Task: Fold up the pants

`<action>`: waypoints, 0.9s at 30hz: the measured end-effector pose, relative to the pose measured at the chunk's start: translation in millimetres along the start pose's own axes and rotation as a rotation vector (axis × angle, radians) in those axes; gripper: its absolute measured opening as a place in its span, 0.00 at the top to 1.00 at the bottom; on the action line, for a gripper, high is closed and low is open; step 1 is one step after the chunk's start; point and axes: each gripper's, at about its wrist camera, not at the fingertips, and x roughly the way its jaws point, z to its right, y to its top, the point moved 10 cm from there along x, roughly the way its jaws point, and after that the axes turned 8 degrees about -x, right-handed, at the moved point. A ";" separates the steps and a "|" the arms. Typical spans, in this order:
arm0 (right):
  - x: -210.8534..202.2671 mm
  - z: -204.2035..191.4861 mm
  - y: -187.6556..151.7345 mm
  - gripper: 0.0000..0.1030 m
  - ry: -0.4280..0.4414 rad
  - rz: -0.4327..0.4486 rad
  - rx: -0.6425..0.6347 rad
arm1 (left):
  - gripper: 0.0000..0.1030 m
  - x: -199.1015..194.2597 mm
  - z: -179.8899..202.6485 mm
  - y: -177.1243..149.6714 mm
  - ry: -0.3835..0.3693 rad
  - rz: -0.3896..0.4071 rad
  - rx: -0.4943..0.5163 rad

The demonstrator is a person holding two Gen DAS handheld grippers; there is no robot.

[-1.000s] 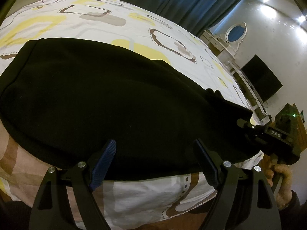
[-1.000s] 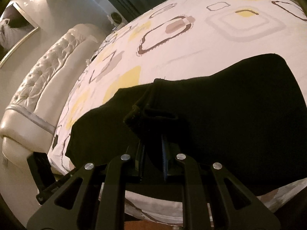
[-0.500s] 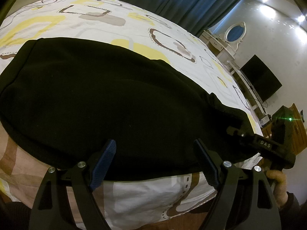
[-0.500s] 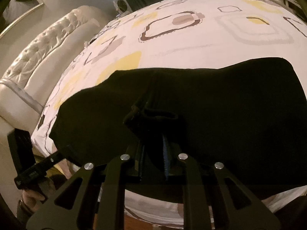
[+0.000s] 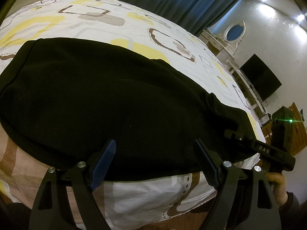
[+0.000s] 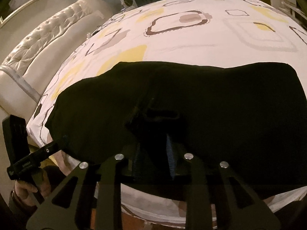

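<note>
Black pants [image 5: 107,99] lie spread across the near part of the bed, also in the right wrist view [image 6: 220,103]. My left gripper [image 5: 155,151] is open, its jaws wide apart just above the pants' near edge, holding nothing. My right gripper [image 6: 153,132] is shut on a bunched fold of the pants' end and holds it low over the cloth. It shows from the side in the left wrist view [image 5: 236,134] at the pants' right end. The left gripper shows in the right wrist view [image 6: 63,140] at the pants' left corner.
The bed [image 5: 115,25] has a white sheet with yellow and brown squares. A tufted headboard [image 6: 38,44] is at the left of the right wrist view. Dark curtains [image 5: 188,2], a dresser with oval mirror [image 5: 234,32] and a television [image 5: 261,76] stand beyond the bed.
My right gripper has carried the held end of the pants lower and outward, so the cloth lies flatter and wider. The left gripper has stayed open in place.
</note>
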 end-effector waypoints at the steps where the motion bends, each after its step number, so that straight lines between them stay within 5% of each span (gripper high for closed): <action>1: 0.0 -1.0 -0.6 0.73 0.000 -0.001 -0.003 | 0.21 0.0 -0.2 0.2 0.000 0.000 0.000; 27: -2.0 -45.6 -17.3 0.43 0.087 -0.038 -0.080 | 0.21 -0.3 1.9 -1.6 -0.006 -0.001 0.001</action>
